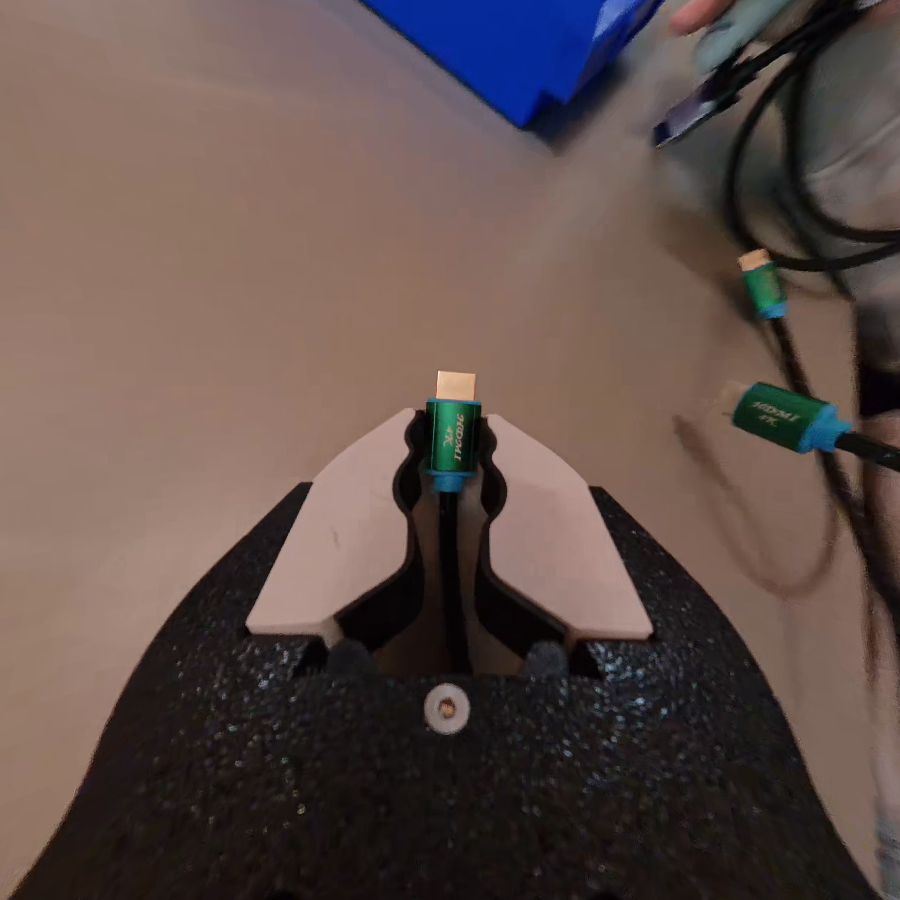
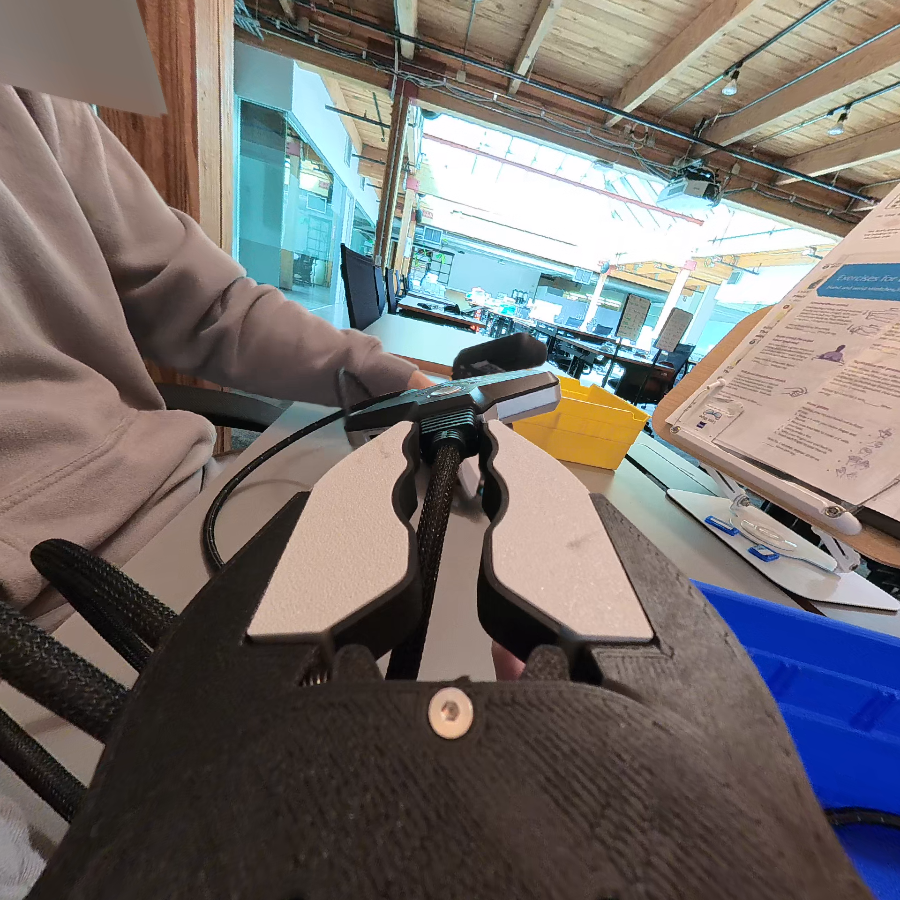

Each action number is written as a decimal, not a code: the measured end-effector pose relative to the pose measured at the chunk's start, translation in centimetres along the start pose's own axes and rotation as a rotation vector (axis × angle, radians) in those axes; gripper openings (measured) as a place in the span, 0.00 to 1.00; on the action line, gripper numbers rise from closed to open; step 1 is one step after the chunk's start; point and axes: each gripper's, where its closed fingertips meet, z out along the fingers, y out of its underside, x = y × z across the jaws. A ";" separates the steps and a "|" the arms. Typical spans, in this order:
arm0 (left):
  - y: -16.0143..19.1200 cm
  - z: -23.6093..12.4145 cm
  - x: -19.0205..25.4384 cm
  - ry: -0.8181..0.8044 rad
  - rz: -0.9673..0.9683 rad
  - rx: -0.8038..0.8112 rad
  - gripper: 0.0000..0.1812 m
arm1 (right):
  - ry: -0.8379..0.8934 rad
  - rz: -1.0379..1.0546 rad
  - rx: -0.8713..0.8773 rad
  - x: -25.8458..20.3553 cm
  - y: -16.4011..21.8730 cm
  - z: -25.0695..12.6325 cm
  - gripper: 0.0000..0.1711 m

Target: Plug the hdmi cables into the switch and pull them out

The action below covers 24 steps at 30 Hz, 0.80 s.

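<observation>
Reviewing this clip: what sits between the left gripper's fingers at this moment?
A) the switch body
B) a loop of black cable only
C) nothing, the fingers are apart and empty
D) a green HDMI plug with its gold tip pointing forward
D: the left gripper is closed on the green HDMI plug, whose gold tip pokes out past the fingertips, with its black cable trailing back between the fingers.

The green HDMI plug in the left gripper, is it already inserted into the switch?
No, the green HDMI plug sits between the left gripper fingers with its gold tip bare above the table.

Bare tabletop (image 1: 243, 292) ahead; blue bin (image 1: 487, 53) beyond, loose cables (image 1: 759, 204) rightward.
</observation>
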 end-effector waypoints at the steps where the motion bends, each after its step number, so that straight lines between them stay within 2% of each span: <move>1: -0.1 -0.5 0.4 0.048 -0.006 0.008 0.11 | 0.000 0.000 0.000 0.0 0.0 0.0 0.13; 9: -3.4 -6.0 1.8 0.070 0.066 0.125 0.12 | -0.024 0.024 0.020 -0.2 -0.2 0.2 0.13; 17: -8.9 -7.6 6.7 -0.054 0.261 -0.015 0.12 | -0.045 0.031 -0.004 -0.4 0.4 1.7 0.13; 20: -9.6 -6.9 8.2 -0.090 0.314 -0.128 0.11 | -0.044 0.034 -0.001 -0.4 0.5 1.6 0.13; 24: -9.9 -5.6 10.4 -0.040 0.333 -0.301 0.11 | -0.055 0.043 -0.001 -0.5 0.5 1.5 0.13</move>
